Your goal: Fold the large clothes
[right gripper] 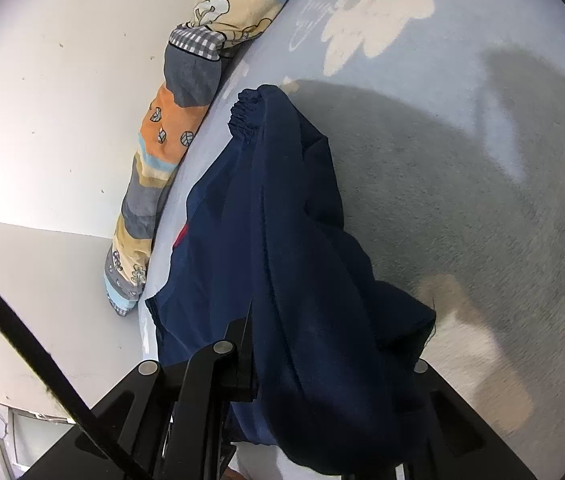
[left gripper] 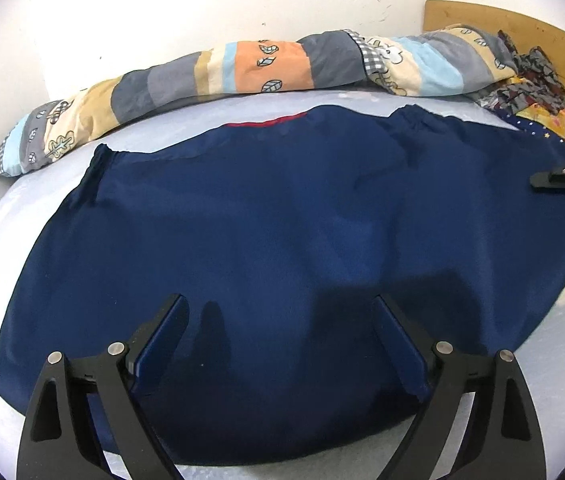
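Observation:
A large navy blue garment point(left gripper: 274, 232) with a red strip near its far edge lies spread on a pale blue bed sheet point(left gripper: 186, 128). My left gripper point(left gripper: 282, 308) hovers just above its near part, jaws wide apart and empty. My right gripper point(left gripper: 562, 178) shows at the garment's right edge in the left wrist view. In the right wrist view it point(right gripper: 322, 344) is shut on a bunched fold of the navy garment point(right gripper: 302, 240), lifted off the sheet, with an elastic cuff point(right gripper: 248, 110) at the far end. The cloth hides the right finger.
A rolled patchwork quilt point(left gripper: 266, 70) lies along the white wall at the back, also in the right wrist view point(right gripper: 170, 132). Patterned clothes point(left gripper: 530, 88) pile at the back right by a wooden headboard point(left gripper: 522, 32). A black cable point(right gripper: 22, 320) crosses the lower left.

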A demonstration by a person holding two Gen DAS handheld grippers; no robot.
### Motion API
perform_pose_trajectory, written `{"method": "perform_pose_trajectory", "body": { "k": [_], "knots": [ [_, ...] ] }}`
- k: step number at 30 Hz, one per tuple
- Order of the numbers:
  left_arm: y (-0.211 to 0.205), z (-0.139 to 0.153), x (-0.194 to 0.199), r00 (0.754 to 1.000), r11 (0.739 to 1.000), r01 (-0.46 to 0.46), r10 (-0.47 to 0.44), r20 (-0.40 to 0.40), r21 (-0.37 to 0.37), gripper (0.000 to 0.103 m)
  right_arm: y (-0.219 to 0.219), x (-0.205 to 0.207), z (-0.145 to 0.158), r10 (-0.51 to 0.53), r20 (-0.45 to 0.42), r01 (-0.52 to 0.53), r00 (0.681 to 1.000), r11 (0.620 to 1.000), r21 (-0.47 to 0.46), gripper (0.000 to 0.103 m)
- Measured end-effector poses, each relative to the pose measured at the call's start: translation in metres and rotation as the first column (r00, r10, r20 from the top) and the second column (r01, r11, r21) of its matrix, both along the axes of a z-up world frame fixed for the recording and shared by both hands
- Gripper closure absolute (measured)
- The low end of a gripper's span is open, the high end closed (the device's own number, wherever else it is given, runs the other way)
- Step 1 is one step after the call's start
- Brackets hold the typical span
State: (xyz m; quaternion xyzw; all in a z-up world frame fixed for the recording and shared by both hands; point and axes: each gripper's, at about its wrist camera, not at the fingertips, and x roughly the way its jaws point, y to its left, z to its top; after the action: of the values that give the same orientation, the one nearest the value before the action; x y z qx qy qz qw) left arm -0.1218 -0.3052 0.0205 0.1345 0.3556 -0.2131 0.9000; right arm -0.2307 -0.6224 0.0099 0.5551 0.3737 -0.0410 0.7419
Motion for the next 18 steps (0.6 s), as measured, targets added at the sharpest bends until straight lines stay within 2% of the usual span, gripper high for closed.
{"method": "perform_pose_trajectory", "body": {
  "k": [9,14,18],
  "knots": [
    [0.008,0.011,-0.003,1.0,1.0,0.006,-0.006,0.003,-0.001,0.011,0.0,-0.001,0.001,-0.016,0.006,0.016,1.0,1.0,0.006,0.084],
    [0.019,0.018,0.001,1.0,0.999,-0.026,0.026,-0.005,-0.02,0.011,0.001,-0.002,0.002,-0.02,0.016,0.02,1.0,1.0,0.007,0.084],
    [0.044,0.038,0.009,0.995,0.994,-0.094,0.092,-0.029,-0.059,0.011,0.002,-0.002,0.004,-0.024,0.023,0.024,0.999,1.0,0.005,0.084]
  ]
}}
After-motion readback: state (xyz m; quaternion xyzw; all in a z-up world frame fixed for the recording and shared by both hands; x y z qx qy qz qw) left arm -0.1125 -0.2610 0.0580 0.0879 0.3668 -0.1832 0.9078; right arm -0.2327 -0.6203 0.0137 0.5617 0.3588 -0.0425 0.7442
